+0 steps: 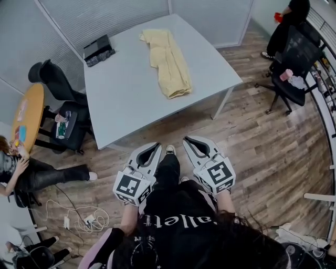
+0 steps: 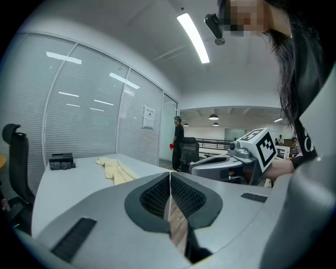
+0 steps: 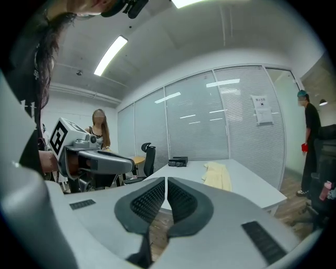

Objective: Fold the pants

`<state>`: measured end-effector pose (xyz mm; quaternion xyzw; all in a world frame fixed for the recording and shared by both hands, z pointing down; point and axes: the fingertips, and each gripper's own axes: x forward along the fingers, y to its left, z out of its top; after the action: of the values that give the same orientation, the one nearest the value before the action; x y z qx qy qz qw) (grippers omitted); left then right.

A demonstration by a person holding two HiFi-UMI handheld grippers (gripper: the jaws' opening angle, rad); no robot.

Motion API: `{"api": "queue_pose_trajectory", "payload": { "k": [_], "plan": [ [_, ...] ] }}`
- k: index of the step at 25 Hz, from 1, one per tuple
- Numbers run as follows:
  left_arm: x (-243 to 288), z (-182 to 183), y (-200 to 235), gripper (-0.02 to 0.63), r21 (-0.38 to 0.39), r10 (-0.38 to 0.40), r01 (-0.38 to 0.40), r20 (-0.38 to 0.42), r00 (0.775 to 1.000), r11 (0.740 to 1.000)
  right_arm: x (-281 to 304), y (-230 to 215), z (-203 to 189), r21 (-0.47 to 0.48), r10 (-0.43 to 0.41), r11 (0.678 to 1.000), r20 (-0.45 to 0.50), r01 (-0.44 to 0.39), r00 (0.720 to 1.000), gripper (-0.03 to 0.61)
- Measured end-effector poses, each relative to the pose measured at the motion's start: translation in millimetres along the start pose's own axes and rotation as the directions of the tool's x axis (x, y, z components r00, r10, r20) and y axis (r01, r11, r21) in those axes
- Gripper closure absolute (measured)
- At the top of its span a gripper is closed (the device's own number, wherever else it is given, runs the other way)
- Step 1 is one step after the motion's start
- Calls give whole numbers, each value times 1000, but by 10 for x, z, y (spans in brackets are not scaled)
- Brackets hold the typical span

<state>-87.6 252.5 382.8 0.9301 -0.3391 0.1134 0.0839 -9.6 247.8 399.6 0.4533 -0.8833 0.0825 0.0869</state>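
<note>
A person stands on a wooden floor (image 1: 262, 152) at the near edge of a pale grey table (image 1: 121, 89), seen from above, with a two-jaw gripper in each hand held close to the body.

The left gripper (image 1: 154, 146) points forward towards the table. Its jaws are pressed together with nothing between them. The right gripper (image 1: 190, 140) sits just beside it, also pointing at the table. Its jaws are drawn together to a hairline slit and hold nothing. Both grippers are short of the table edge and touch nothing on it. Each carries a cube with black and white square markers at its rear end.

The pants (image 1: 166, 62), pale yellow, lie on the far right part of the table, well apart from both grippers. They rest in a loose, long strip, bunched and rumpled, running from the far edge towards the right-hand edge. A black boxy object (image 1: 98, 50) sits at the table's far left corner, well apart from the pants.

Frosted glass walls with blinds (image 1: 105, 16) close off the far sides of the table. A black office chair (image 1: 58, 86) stands at the table's left side, next to a round orange table (image 1: 27, 115). A person sits on the floor (image 1: 31, 171) near it, legs stretched out. White cables (image 1: 79, 215) lie tangled on the floor at the lower left. At the far right another person (image 1: 286, 23) in dark clothes stands behind a second black office chair (image 1: 296, 63).
</note>
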Motion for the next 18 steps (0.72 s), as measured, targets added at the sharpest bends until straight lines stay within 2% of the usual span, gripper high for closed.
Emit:
{"api": "queue_pose_trajectory", "payload": {
  "k": [7,14,18],
  "plan": [
    [506,-8,327,588,5,-30,30,-27,999,1000,314,-391,-69,24,-15,1000,-43,16,999,548],
    [1075,161,830,588,21,-68,69,-35,997,997,848,-946,64,28,-41,999,-72,43,997,548],
    [1307,188,1140,588,2,-83,83,-45,996,997,1144,-1194,123,28,-53,998,-98,56,994,548]
  ]
}}
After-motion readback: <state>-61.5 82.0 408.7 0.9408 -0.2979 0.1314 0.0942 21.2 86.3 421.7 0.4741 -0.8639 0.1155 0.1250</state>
